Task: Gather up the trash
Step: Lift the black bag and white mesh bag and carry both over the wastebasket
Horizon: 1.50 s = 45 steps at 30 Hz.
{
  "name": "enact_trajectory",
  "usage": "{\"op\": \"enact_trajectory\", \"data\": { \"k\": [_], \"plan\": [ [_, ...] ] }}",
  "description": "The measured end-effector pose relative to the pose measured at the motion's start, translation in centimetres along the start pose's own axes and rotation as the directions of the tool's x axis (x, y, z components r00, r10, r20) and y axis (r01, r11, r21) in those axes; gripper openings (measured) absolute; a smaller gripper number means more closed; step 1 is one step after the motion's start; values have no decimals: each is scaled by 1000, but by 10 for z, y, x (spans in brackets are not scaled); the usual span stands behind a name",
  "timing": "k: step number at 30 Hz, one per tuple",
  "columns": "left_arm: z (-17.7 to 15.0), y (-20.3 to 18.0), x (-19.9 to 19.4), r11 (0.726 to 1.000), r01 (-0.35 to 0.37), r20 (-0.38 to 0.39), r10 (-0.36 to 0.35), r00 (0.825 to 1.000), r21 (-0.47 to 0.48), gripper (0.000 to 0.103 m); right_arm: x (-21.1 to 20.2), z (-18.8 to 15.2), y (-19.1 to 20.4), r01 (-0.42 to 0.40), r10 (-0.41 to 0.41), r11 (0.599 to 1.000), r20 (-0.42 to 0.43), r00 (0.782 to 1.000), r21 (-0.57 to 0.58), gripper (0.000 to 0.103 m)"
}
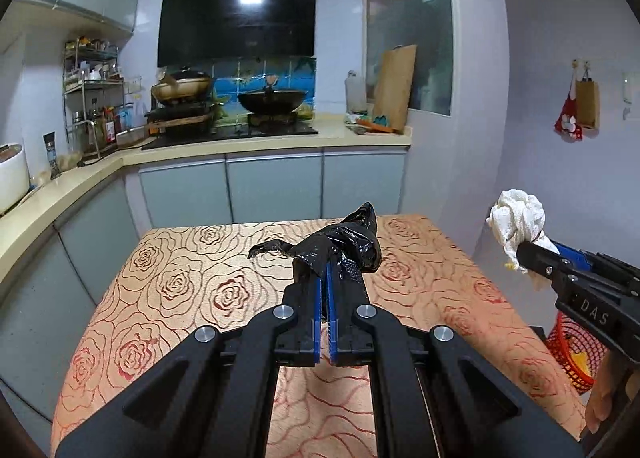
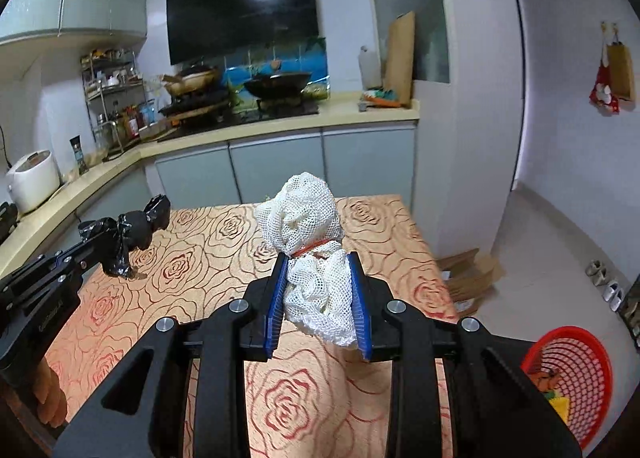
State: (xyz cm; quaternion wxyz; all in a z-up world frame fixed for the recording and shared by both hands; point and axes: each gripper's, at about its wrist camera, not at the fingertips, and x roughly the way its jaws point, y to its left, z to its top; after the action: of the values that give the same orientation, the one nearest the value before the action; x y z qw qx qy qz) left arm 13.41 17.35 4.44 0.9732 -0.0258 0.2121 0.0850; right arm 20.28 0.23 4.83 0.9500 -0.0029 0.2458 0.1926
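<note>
On the right claw body, "DAS" lettering, white mesh wad clamped

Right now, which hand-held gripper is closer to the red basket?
Right. The right hand-held gripper, holding the white mesh bundle, is over the table's right side, with the red basket just beyond that edge. The left hand-held gripper, holding the black plastic bag, is further left.

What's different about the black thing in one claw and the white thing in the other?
The black plastic bag is glossy, crinkled film; the white mesh bundle is matte netting tied with a red band. The left gripper pinches the bag with jaws nearly together; the right gripper stands wider around the bulkier bundle. Both are held above the rose-patterned table.
</note>
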Motion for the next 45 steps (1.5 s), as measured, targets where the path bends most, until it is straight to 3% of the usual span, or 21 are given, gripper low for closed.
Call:
{"op": "enact_trajectory", "data": {
  "k": [9, 17, 32, 45],
  "plan": [
    [-5, -56, -23, 992, 108, 19, -110, 994, 64, 2, -40, -11, -47, 95, -97, 994, 27, 995, 60, 29],
    [-17, -130, -27, 956, 257, -9, -259, 966, 140, 2, -77, -32, -110, 226, -231, 965, 20, 973, 130, 29],
    [-50, -260, -7, 837, 486, -156, -461, 874, 250, 2, -124, -81, -197, 408, -407, 887, -51, 912, 218, 29],
    [-78, -320, 25, 758, 588, -312, -507, 804, 283, 2, -118, -104, -235, 465, -440, 852, -153, 885, 241, 29]
  ]
}}
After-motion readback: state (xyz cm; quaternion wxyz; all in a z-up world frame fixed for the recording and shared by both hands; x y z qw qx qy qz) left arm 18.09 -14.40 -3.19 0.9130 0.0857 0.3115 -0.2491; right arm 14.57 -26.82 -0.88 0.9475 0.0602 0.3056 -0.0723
